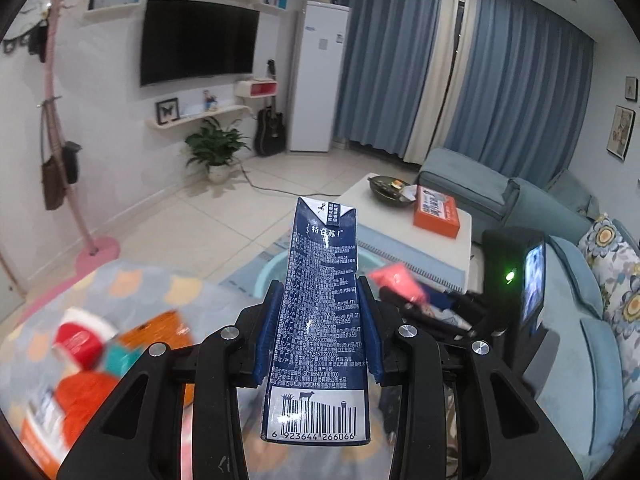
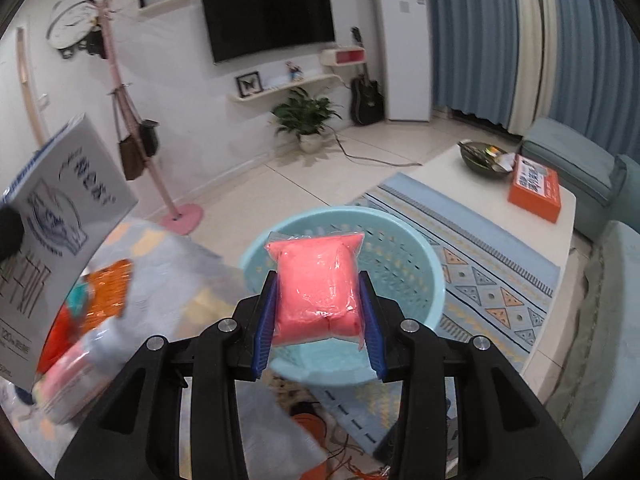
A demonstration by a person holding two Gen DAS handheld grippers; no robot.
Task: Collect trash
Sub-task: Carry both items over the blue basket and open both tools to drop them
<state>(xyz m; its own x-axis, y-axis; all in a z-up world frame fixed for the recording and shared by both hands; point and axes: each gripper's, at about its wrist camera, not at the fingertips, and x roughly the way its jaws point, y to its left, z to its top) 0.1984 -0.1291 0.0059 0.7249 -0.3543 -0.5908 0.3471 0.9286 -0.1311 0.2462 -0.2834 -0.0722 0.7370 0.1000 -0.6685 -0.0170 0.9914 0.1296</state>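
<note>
**Both grippers loaded above the basket**

The left gripper [image 1: 320, 328] is clamped on a dark blue carton [image 1: 320, 320], which stands upright between the blue pads with its barcode end nearest the camera. The right gripper [image 2: 320, 316] squeezes a pink packet [image 2: 318, 288] in clear wrap, held in the air above the light blue basket [image 2: 416, 248]. In the left view the packet [image 1: 396, 280] shows just right of the carton, blurred.

The basket sits on a patterned rug [image 2: 488, 280], and its near rim is hidden behind the packet and the fingers. Tiled floor [image 2: 288, 184] lies open beyond it toward the wall, and a white table [image 2: 440, 168] borders the rug on the right, with a sofa [image 1: 572, 320] past that.

At lower left a cloth-covered surface [image 1: 120, 288] carries red and orange wrappers, too blurred to identify. The carton fills the left edge of the right view [image 2: 56, 232], cut off by the frame. The basket barely shows in the left view [image 1: 272, 272], mostly behind the carton.
</note>
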